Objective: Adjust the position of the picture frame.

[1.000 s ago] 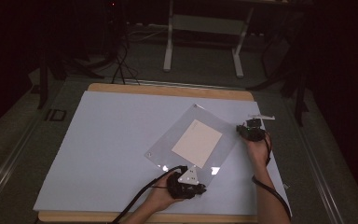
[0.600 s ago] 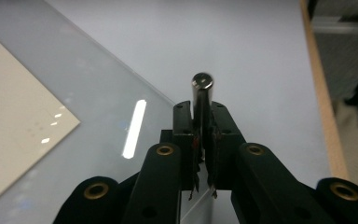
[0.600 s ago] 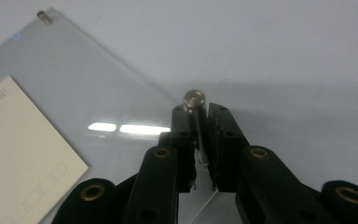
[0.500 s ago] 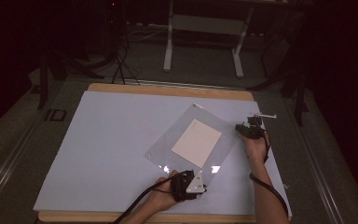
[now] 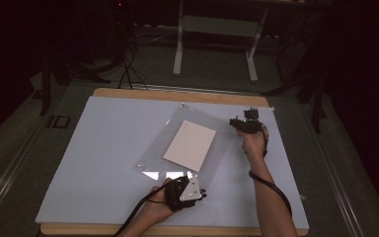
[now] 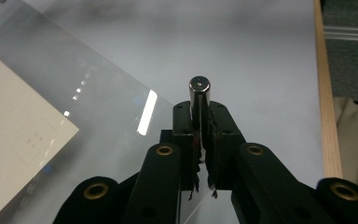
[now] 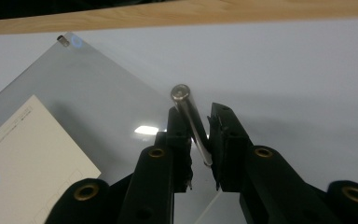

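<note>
A clear plastic sheet (image 5: 177,143) lies on the white table mat (image 5: 103,148) with a cream card (image 5: 190,145) under it. My left gripper (image 5: 197,192) sits at the sheet's near corner, shut on a short metal pin (image 6: 199,91) that stands up between its jaws. By the sheet's right corner, my right gripper (image 5: 238,122) is shut on a second metal pin (image 7: 189,119), which sits slanted between the jaws. The sheet (image 7: 98,98) and card (image 7: 32,154) lie left of that gripper. A third pin (image 7: 63,40) stands at the sheet's far corner.
The mat covers a wooden tabletop whose edge (image 5: 177,95) shows at the back and front. Open mat stretches left of the sheet. A metal stand (image 5: 217,29) and cables sit on the dark floor beyond the table.
The sheet and card have slid left on the mat. My right gripper has moved left and away from me with its pin. The left gripper has shifted slightly left.
</note>
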Available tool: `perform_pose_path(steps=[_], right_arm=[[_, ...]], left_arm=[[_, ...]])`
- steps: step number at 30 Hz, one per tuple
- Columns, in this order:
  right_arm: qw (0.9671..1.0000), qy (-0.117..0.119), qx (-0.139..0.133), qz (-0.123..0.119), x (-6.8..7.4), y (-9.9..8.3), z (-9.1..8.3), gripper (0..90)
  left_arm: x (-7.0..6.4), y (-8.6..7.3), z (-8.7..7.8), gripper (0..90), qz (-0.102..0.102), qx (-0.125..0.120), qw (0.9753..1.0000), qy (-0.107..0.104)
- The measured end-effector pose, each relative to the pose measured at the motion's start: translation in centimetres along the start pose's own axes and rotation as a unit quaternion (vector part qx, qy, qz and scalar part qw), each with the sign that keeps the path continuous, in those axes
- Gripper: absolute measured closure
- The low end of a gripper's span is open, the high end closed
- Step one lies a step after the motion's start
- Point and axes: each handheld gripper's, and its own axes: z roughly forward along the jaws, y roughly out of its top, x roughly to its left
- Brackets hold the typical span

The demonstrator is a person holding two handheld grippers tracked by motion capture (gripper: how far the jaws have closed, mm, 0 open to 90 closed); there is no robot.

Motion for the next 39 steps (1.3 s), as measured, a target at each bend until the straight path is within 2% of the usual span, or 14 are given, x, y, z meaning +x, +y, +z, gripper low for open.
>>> perform_pose_path(steps=[3, 5, 6, 7, 11, 17, 18, 22, 26, 32, 34, 36, 37, 39], right_arm=[[0.9998, 0.021, 0.005, -0.004, 2.2, 1.0, 1.5, 79.0], [0.9996, 0.026, 0.007, -0.004, 2.8, 1.2, 1.8, 79.0], [0.9991, 0.040, 0.011, -0.009, 4.6, 1.7, 3.1, 79.1], [0.9988, 0.045, 0.015, -0.012, 5.2, 1.9, 3.7, 79.2], [0.9967, 0.066, 0.042, -0.021, 7.7, 2.2, 6.0, 80.1], [0.9945, 0.073, 0.068, -0.032, 10.2, 2.2, 8.4, 80.1], [0.9930, 0.080, 0.078, -0.039, 11.1, 2.1, 9.2, 79.6], [0.9918, 0.088, 0.084, -0.041, 12.4, 2.1, 10.0, 79.4], [0.9893, 0.094, 0.090, -0.066, 14.8, 2.5, 10.7, 79.4], [0.9892, 0.086, 0.083, -0.084, 16.2, 2.6, 11.2, 78.1], [0.9895, 0.093, 0.080, -0.077, 16.0, 2.2, 11.6, 77.3], [0.9897, 0.089, 0.089, -0.068, 15.7, 1.7, 12.1, 77.5], [0.9900, 0.092, 0.085, -0.066, 15.5, 1.6, 12.1, 77.0], [0.9887, 0.096, 0.085, -0.078, 15.4, 1.6, 11.9, 74.0]], left_arm=[[0.1, -0.5, -1.3, 83.5, -0.005, 0.003, 0.9998, 0.017], [0.1, -0.5, -1.3, 83.5, -0.005, 0.003, 0.9998, 0.017], [0.1, -1.0, -2.3, 83.5, -0.006, 0.014, 0.9994, 0.031], [0.1, -1.1, -2.4, 83.5, -0.005, 0.015, 0.9993, 0.033], [-0.1, -1.3, -2.2, 83.6, -0.010, 0.022, 0.9995, 0.022], [-0.1, -1.1, -1.5, 83.7, -0.022, 0.014, 0.9996, 0.009], [0.2, -0.8, -0.8, 83.8, -0.027, 0.013, 0.9995, -0.010], [0.3, -0.4, -0.1, 84.1, -0.027, 0.010, 0.9994, -0.018], [0.5, 0.2, 0.5, 84.1, -0.032, -0.003, 0.9993, -0.018], [1.0, 0.4, 2.1, 84.4, -0.045, -0.010, 0.9987, -0.019], [0.7, -0.2, 3.2, 84.5, -0.043, 0.004, 0.9989, -0.016], [0.5, -0.7, 3.7, 84.6, -0.045, -0.001, 0.9988, -0.017], [0.7, -1.0, 3.6, 84.4, -0.057, -0.010, 0.9980, -0.024], [0.4, -0.9, 3.6, 83.1, -0.047, -0.009, 0.9988, -0.014]])
